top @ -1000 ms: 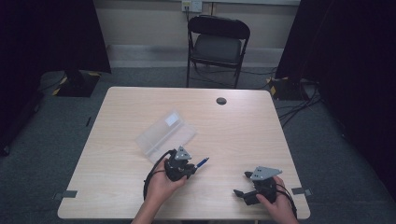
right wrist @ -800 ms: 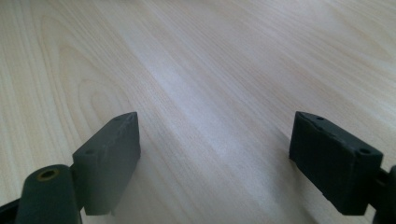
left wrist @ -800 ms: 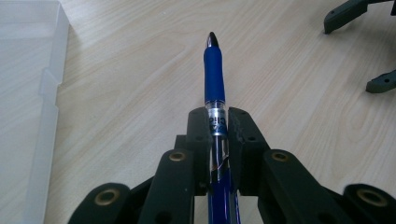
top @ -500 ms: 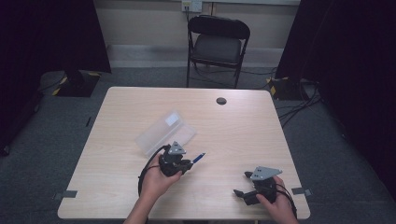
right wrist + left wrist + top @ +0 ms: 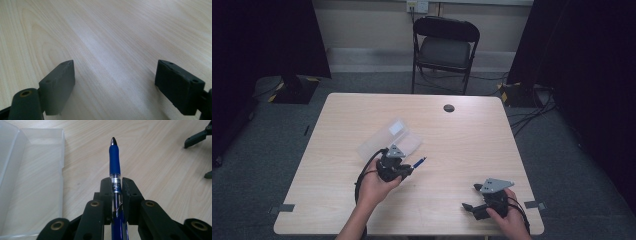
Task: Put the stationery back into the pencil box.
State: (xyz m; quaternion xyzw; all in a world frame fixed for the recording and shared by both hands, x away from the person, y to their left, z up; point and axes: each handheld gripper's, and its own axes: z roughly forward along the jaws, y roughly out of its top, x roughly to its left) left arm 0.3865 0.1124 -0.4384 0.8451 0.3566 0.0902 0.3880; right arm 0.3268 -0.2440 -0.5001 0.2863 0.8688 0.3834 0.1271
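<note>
The left gripper (image 5: 404, 169) has its jaws squeezed tight on a blue pen (image 5: 114, 162). The pen sticks out past the jaws, with its dark tip pointing away from the hand. In the high view the pen (image 5: 419, 162) is just to the right of a clear plastic box (image 5: 389, 140), which lies open on the counter (image 5: 472, 140), left of the middle. From the left gripper view, the open box (image 5: 32, 180) lies just to the left of the pen, with nothing in it that I can see.

The right gripper (image 5: 472, 197) is at the near right corner of the counter, well apart from the pen. Its jaws stand wide with only bare wood between them (image 5: 115, 75).

I think the pen is meant to go into the box. To do it well, the hand should keep the squeeze firm so the pen does not slip or spin. Swing the pen to the left until it lies along the long way of the box. Bring it down low inside the walls first, then let go gently. If it drops from high up, it may bounce or roll out. The box is light and could slide, so the right gripper might come over and hold it.
</note>
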